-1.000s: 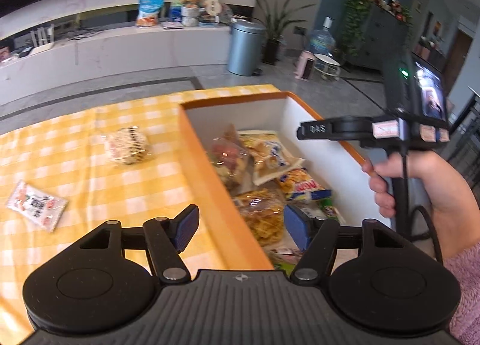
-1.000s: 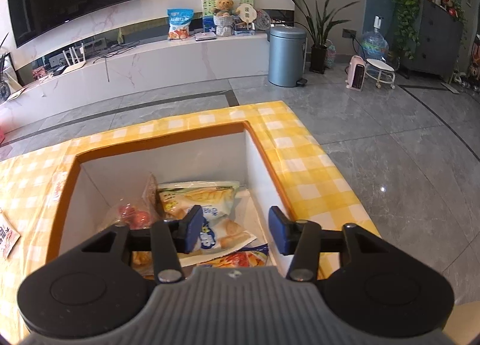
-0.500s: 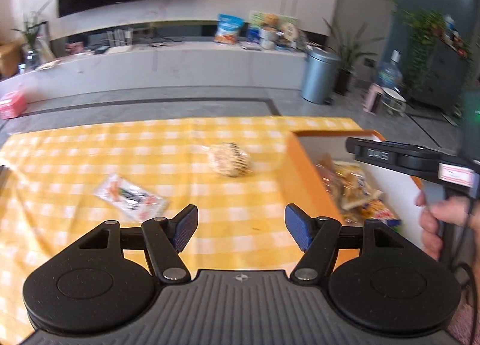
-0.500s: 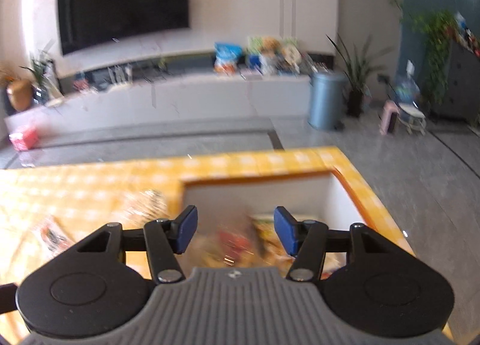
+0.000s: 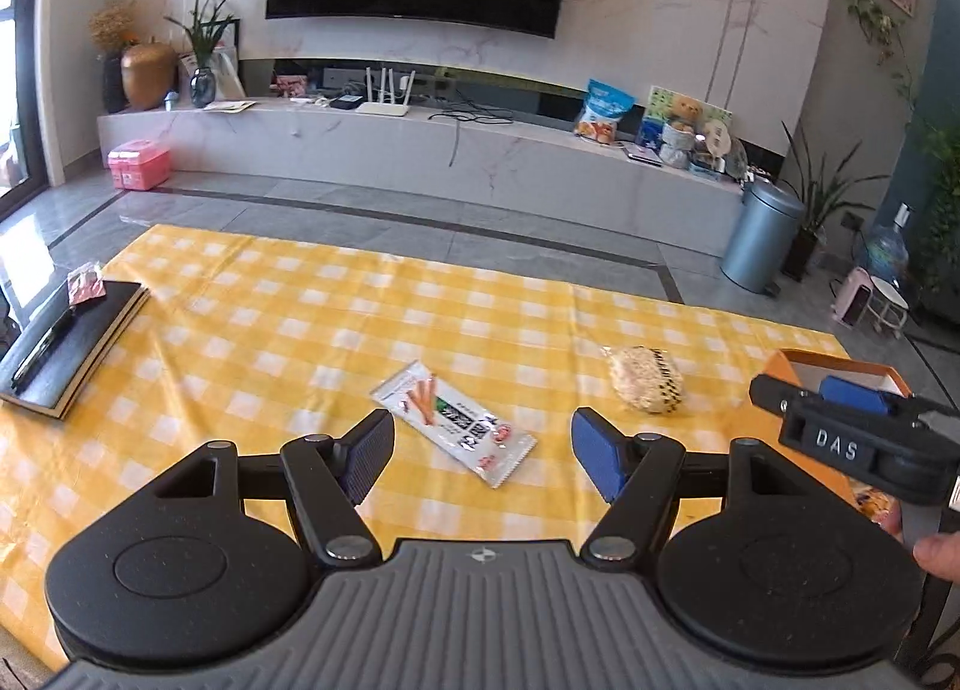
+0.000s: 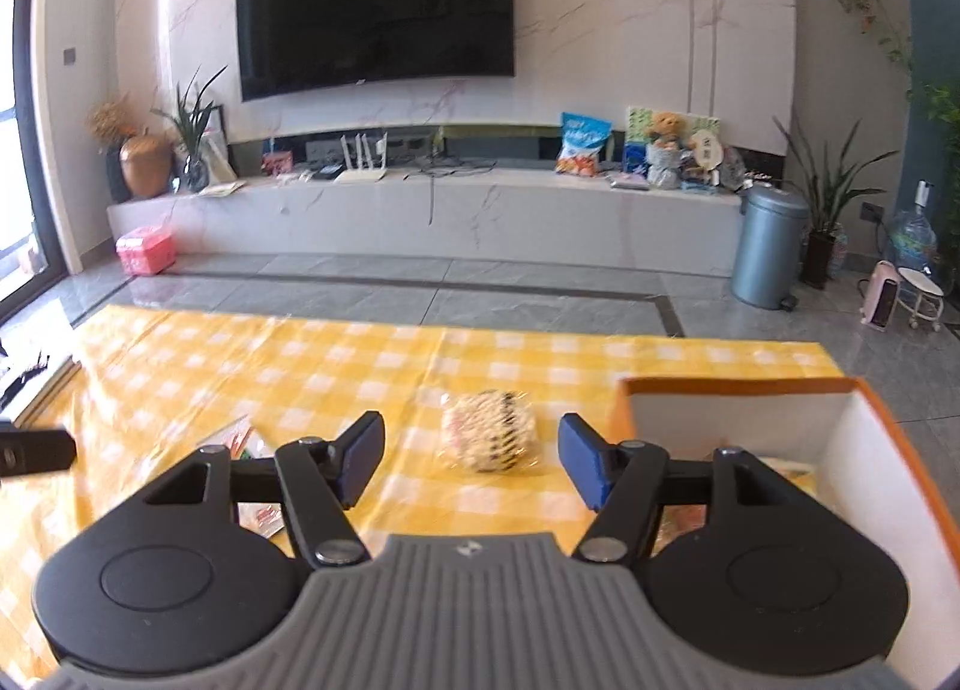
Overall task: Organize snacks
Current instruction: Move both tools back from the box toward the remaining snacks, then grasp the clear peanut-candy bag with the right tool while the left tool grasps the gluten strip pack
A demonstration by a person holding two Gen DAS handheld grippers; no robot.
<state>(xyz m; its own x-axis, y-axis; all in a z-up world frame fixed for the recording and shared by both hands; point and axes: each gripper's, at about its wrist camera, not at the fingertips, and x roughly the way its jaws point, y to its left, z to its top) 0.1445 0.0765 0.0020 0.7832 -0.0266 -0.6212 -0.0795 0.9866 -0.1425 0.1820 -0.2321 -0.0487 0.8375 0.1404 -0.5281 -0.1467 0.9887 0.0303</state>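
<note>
L gripper (image 5: pixel 483 453) hangs over the yellow-checked tablecloth (image 5: pixel 288 330), blue-padded jaws wide apart, nothing btwn them. Just beyond its tips lies the flat snack packet (image 5: pixel 453 422): long, white, glossy plastic w/ orange stick pics and a dark label, set diagonal. Past that packet and to its right sits the round noodle snack (image 5: pixel 647 387), pale crinkly cake in clear wrap w/ a black-checked band; well apart from the packet. Further right of the packet, the orange-rimmed box (image 5: pixel 840 369), white inside, mostly hidden behind the R gripper (image 5: pixel 852 396), which shows only side-on w/ a "DAS" label.

From the right wrist view, R gripper (image 6: pixel 471 459) also has jaws spread, empty, noodle snack (image 6: pixel 490 430) lying just past the gap, blurred. Flat packet (image 6: pixel 252 474) left of it, mostly covered by the gripper body. Box (image 6: pixel 852 432) right of the noodle snack; contents inside hard to make out, cut off by the gripper.

Far left of the packet: black notebook (image 5: pixel 66 342) w/ pen on top and a small pink wrapper, contents unclear. Beyond the table, grey tile floor and metal bin (image 5: pixel 761 237).
</note>
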